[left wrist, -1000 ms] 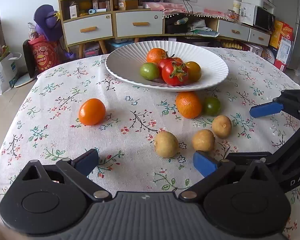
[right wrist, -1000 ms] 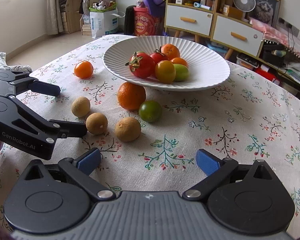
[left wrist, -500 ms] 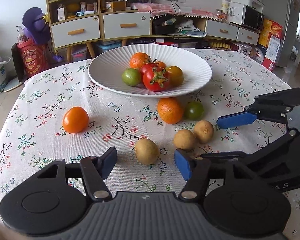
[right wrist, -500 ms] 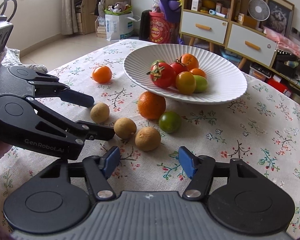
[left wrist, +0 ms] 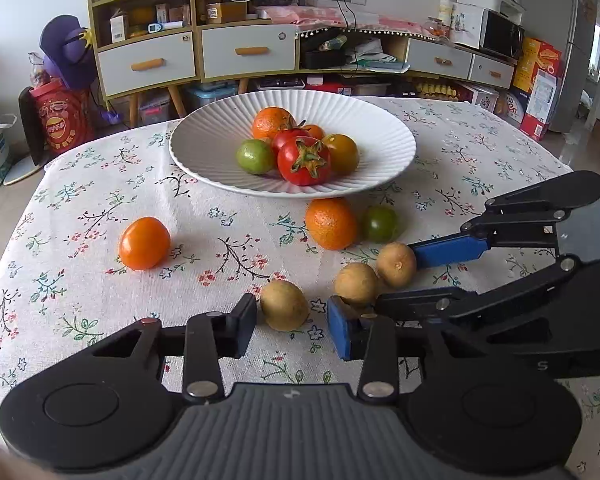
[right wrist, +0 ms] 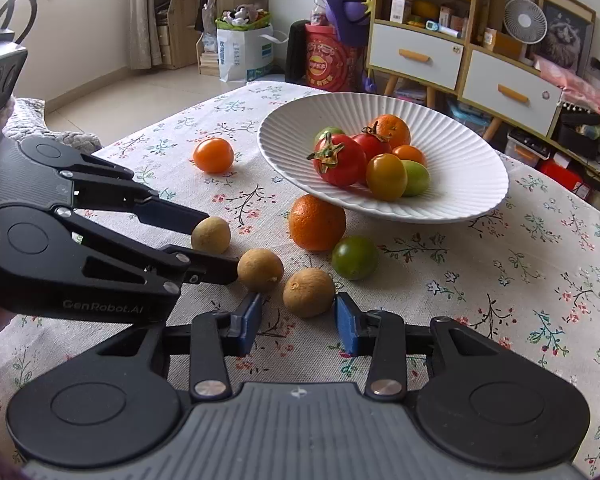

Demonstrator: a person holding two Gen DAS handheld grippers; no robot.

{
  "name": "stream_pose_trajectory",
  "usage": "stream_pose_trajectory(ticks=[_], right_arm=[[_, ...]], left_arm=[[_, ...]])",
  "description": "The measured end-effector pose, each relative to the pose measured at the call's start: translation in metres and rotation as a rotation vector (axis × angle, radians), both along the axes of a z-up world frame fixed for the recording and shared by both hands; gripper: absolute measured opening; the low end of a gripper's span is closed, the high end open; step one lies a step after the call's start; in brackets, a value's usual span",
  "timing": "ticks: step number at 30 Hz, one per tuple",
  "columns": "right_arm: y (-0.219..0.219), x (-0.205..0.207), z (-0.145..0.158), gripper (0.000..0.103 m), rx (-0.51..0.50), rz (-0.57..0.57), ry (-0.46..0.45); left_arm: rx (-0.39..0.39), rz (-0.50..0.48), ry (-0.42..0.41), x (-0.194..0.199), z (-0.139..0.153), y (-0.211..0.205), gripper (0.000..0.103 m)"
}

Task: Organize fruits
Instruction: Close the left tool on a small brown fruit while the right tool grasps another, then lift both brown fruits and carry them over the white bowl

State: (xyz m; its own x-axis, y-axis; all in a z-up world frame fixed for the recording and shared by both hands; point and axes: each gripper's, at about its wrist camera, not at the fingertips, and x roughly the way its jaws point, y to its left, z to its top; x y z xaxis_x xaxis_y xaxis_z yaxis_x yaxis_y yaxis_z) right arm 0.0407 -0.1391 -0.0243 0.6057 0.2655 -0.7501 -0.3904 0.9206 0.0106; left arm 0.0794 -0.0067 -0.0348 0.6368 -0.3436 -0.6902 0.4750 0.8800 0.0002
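Observation:
Three small brown fruits lie in a row on the flowered cloth. My left gripper (left wrist: 292,322) is closing around the left brown fruit (left wrist: 284,305); a narrow gap still shows beside its pads. My right gripper (right wrist: 298,322) is closing around the right brown fruit (right wrist: 309,292), also with a gap. The middle brown fruit (left wrist: 356,283) lies loose between the two grippers. Behind them, the white ribbed plate (left wrist: 204,160) holds red, yellow and green tomatoes and mandarins.
A mandarin (left wrist: 331,223) and a green tomato (left wrist: 380,224) lie against the plate's near rim. An orange tomato (left wrist: 144,243) sits alone on the left. The two grippers' fingers almost meet over the middle fruit. Shelves and drawers stand beyond the table.
Both grippers' jaws have narrowed from wide open to just wider than the brown fruit each one straddles. The fruits have not moved.

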Motion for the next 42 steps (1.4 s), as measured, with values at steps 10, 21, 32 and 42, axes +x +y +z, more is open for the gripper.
stream_pose_trajectory(ticks=[10, 21, 32, 42], right_arm=[[0.001, 0.000, 0.002, 0.025, -0.005, 0.006, 0.004], [-0.002, 0.000, 0.016, 0.024, 0.003, -0.015, -0.004], [-0.005, 0.016, 0.048, 0.024, 0.034, -0.060, -0.081], [-0.021, 0.050, 0.058, 0.025, 0.068, -0.165, -0.114]], left_arm=[[0.012, 0.002, 0.011, 0.001, 0.002, -0.001, 0.020], [0.004, 0.015, 0.008, 0.000, 0.016, 0.002, 0.020], [-0.060, 0.057, -0.048, 0.012, 0.047, -0.002, 0.020], [-0.100, 0.115, -0.056, 0.038, 0.064, -0.013, 0.020]])
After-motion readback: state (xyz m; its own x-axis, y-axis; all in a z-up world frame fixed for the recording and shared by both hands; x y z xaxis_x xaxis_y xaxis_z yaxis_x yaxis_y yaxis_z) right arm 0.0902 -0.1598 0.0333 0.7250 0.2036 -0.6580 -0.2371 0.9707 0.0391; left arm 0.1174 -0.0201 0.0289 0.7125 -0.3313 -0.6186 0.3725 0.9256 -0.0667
